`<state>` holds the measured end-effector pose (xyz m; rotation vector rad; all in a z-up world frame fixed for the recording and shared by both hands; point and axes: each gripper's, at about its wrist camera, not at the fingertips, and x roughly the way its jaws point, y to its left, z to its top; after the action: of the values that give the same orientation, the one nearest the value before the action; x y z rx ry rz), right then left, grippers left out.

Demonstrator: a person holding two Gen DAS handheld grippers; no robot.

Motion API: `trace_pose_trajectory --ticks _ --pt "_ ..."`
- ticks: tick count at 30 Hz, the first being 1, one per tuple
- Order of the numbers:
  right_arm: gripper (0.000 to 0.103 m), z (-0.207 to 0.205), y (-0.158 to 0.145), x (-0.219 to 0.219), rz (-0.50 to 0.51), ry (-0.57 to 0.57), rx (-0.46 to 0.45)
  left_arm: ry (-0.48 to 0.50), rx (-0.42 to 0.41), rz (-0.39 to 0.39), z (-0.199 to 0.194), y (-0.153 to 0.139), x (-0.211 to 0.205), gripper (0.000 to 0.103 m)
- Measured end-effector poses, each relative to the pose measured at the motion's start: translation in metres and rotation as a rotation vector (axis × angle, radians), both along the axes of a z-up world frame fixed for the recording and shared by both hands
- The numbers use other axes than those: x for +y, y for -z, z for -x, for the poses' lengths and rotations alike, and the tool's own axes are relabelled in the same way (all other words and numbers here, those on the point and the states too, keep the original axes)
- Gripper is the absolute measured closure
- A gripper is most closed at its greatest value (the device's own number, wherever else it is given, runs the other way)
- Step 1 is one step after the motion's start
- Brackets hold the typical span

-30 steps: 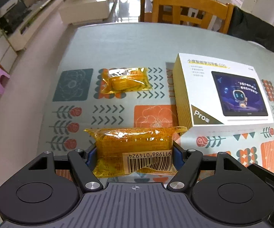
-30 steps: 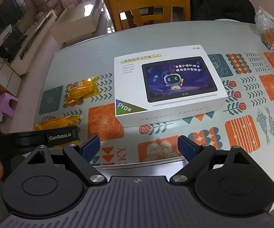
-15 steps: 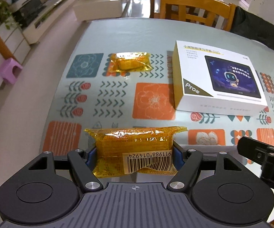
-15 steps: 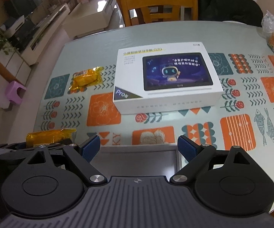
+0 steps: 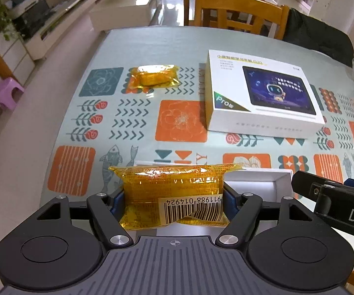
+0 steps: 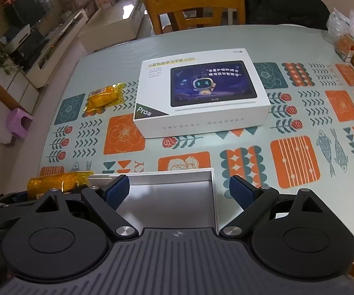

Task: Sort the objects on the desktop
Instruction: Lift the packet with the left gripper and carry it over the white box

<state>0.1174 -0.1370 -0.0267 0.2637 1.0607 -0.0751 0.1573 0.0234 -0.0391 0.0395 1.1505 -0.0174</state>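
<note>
The left hand-held gripper (image 5: 174, 200) is clamped across a small orange-yellow cellophane-wrapped snack packet (image 5: 173, 193), carried just above the near rim of a shallow open white cardboard box (image 6: 172, 196) below it. Light, soft and crinkly, the packet looks slippery, so a hold across its filled middle suits best. The right hand-held gripper (image 6: 179, 193) hangs over that box, pads apart, empty.

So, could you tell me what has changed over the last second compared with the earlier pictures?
The left gripper, still shut on the yellow snack packet, has pulled back toward the near table edge, bringing it over the open white tray. The right gripper, still open and empty, drew back too. The second snack packet and tablet box stayed put.
</note>
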Motion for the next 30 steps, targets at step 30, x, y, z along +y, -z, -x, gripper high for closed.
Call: trace_pose_trajectory --ticks 30 --pt "0.000 0.058 0.025 0.015 0.045 0.096 0.158 0.110 0.188 0.033 0.053 0.072 -0.019 0.031"
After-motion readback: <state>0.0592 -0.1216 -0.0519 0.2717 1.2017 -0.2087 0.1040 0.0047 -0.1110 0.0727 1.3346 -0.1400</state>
